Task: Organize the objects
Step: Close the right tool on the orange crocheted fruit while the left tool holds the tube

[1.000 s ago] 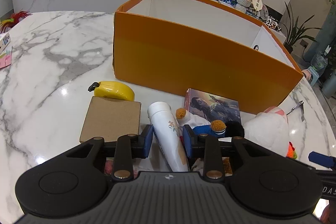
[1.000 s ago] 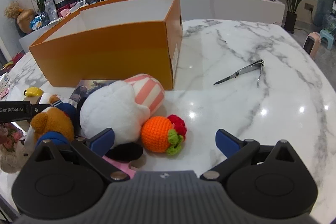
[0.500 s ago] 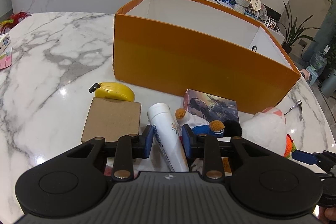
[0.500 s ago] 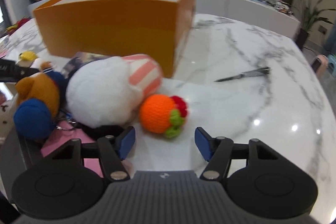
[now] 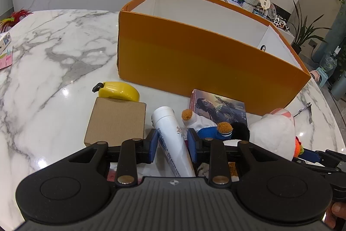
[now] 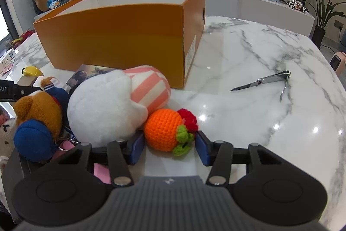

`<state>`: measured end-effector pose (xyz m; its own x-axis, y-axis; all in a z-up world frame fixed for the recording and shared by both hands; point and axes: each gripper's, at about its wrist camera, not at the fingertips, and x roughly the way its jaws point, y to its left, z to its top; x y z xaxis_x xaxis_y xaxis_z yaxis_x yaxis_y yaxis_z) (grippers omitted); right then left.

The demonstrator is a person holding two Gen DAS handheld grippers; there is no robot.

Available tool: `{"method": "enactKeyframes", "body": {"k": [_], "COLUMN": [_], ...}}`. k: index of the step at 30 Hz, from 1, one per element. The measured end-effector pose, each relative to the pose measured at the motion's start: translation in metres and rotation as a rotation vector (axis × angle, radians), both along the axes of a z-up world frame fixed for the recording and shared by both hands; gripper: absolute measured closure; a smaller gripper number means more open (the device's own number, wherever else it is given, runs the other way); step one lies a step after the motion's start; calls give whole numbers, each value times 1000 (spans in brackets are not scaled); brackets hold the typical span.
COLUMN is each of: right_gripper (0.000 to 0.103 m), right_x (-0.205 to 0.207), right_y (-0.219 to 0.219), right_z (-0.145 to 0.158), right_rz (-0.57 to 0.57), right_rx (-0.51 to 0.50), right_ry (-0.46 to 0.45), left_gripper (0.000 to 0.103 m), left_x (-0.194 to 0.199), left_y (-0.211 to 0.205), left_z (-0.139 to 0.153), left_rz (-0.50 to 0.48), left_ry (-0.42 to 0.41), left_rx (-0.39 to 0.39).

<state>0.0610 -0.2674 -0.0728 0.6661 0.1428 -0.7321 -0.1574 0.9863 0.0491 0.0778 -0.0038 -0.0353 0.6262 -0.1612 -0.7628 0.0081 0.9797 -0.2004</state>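
An open orange box [image 5: 201, 57] stands on the marble table; it also shows in the right wrist view [image 6: 121, 36]. My left gripper [image 5: 172, 143] is shut on a white tube [image 5: 173, 140] lying in the pile before the box. My right gripper [image 6: 169, 147] is open, its blue pads on either side of an orange crocheted toy [image 6: 165, 129] without pressing it. A white and pink striped plush [image 6: 116, 101] lies beside that toy. A brown bear in blue [image 6: 39, 114] lies left of it.
A brown cardboard box [image 5: 116, 122], a yellow tape measure [image 5: 119, 91] and a picture card [image 5: 218, 107] lie in front of the orange box. A nail clipper [image 6: 266, 81] lies on the table to the right. A counter with clutter runs behind.
My right gripper has moved in on the orange crocheted toy and narrowed around it. My left gripper stays shut on the white tube, barely moved.
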Motion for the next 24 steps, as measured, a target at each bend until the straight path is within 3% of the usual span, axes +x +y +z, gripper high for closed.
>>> {"method": "enactKeyframes", "body": {"k": [9, 12, 13, 15, 18, 21, 23, 24], "right_gripper": [52, 48, 40, 33, 32, 32, 46, 47], "right_x": [-3, -2, -2, -1, 2, 6, 8, 8], "right_y": [-1, 2, 2, 2, 1, -1, -5, -6], "right_z": [5, 1, 1, 0, -1, -4, -3, -2], "right_rz": [4, 16, 16, 6, 7, 11, 5, -1], "right_rx": [-10, -36, -40, -54, -47, -46, -7, 13], "right_ry": [8, 11, 6, -10, -13, -18, -9, -7], "left_gripper": [70, 70, 70, 70, 70, 70, 71, 71], "left_x": [-1, -1, -1, -1, -1, -2, -2, -2], "left_y": [2, 2, 2, 2, 2, 2, 3, 4], "left_z": [1, 1, 1, 1, 1, 1, 1, 1], "left_rz": [3, 2, 3, 2, 2, 2, 0, 1], "left_ry": [-1, -1, -1, -1, -1, 0, 0, 0], "left_rx": [-14, -14, -15, -14, -15, -17, -21, -27]}}
